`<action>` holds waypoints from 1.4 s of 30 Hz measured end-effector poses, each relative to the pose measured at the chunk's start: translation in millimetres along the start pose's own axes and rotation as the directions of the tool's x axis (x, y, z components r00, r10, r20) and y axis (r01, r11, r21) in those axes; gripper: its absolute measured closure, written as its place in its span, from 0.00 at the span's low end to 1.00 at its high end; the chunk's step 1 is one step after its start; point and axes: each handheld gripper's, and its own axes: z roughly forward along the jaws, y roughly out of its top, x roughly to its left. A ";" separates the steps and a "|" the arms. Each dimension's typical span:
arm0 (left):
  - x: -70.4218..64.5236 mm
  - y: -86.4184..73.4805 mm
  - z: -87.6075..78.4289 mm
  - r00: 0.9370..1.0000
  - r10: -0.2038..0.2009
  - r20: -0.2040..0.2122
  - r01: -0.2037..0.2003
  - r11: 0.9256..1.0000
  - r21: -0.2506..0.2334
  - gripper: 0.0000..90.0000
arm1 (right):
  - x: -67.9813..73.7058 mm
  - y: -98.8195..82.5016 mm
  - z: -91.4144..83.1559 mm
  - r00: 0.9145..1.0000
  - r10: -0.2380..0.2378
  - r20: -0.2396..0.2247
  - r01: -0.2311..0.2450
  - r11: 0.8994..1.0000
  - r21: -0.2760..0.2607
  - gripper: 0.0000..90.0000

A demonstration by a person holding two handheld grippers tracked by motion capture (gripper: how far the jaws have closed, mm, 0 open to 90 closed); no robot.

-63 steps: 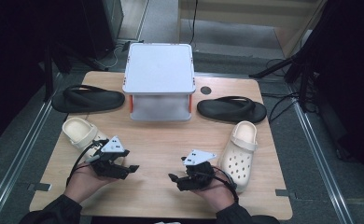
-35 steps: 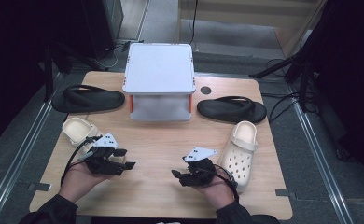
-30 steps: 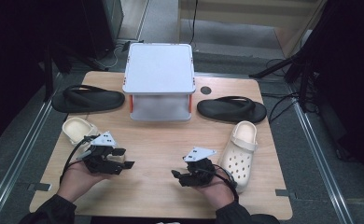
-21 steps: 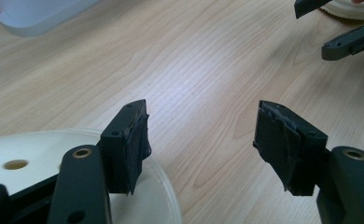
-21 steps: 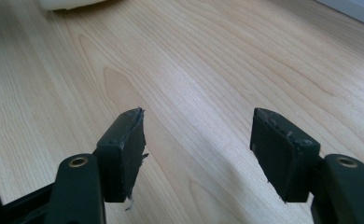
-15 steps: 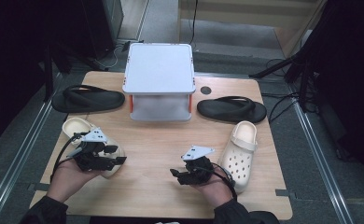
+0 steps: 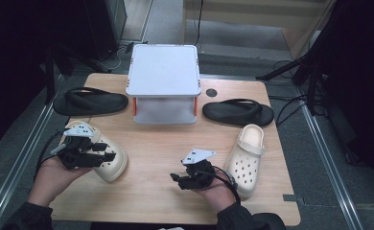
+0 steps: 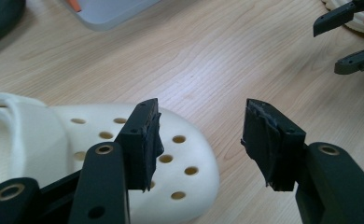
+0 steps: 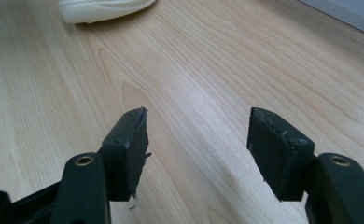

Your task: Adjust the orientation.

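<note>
**A:** My left tool (image 8: 199, 140) sits over the toe of the cream clog (image 8: 101, 154), near the bench's left edge. Its jaws have just been closing but stand well apart, and there is only bare wood between the pads. The left pad hangs above the perforated toe; I can't tell if it touches. It grips nothing.

**B:** And your right?

**A:** The right tool (image 9: 196, 149) gapes wide over empty bench (image 9: 217, 70), holding nothing, with the other cream clog (image 7: 246, 155) just beside it on its right.

**B:** So where might it slip?

**A:** The toe is rounded and smooth. If I close with one pad on top and the other beside it, I'd expect the clog to squirt sideways rather than seat. It lies near the bench's left edge, so a shove that way could tip it to the floor.

**B:** Anything further out?

**A:** The black flip-flop (image 7: 90, 100) lies beyond it, and the grey box (image 7: 164, 84) sits mid-bench. A wide swing while carrying could clip either. The left tool's cable (image 7: 46, 148) also trails close by the heel; I reckon it could snag.
</note>
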 end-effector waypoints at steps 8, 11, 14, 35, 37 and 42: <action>17.2 3.8 -13.4 0.997 -0.024 -0.068 0.026 0.999 0.019 0.54 | 0.5 2.9 2.2 1.000 -0.004 -0.013 0.004 1.000 -0.003 0.43; 27.2 5.2 -17.0 0.996 -0.038 -0.085 0.040 0.999 0.029 0.53 | 0.5 4.3 3.8 1.000 -0.014 -0.015 0.014 1.000 -0.004 0.43; 37.7 7.6 -17.7 0.993 -0.045 -0.111 0.052 0.997 0.062 0.53 | 0.7 4.9 4.7 1.000 -0.016 -0.016 0.016 1.000 -0.003 0.43; 72.4 -2.6 15.6 0.997 -0.079 -0.028 0.082 0.987 0.141 0.64 | 3.1 5.1 6.4 1.000 -0.026 -0.016 0.026 1.000 0.014 0.43; 71.5 -2.1 16.5 0.996 -0.083 -0.029 0.086 0.987 0.137 0.66 | 3.0 4.6 5.8 1.000 -0.028 -0.013 0.028 0.999 0.016 0.43; 76.1 -0.3 16.0 0.993 -0.119 -0.011 0.120 0.983 0.139 0.75 | 2.8 3.0 4.0 1.000 -0.029 -0.004 0.029 0.999 0.014 0.44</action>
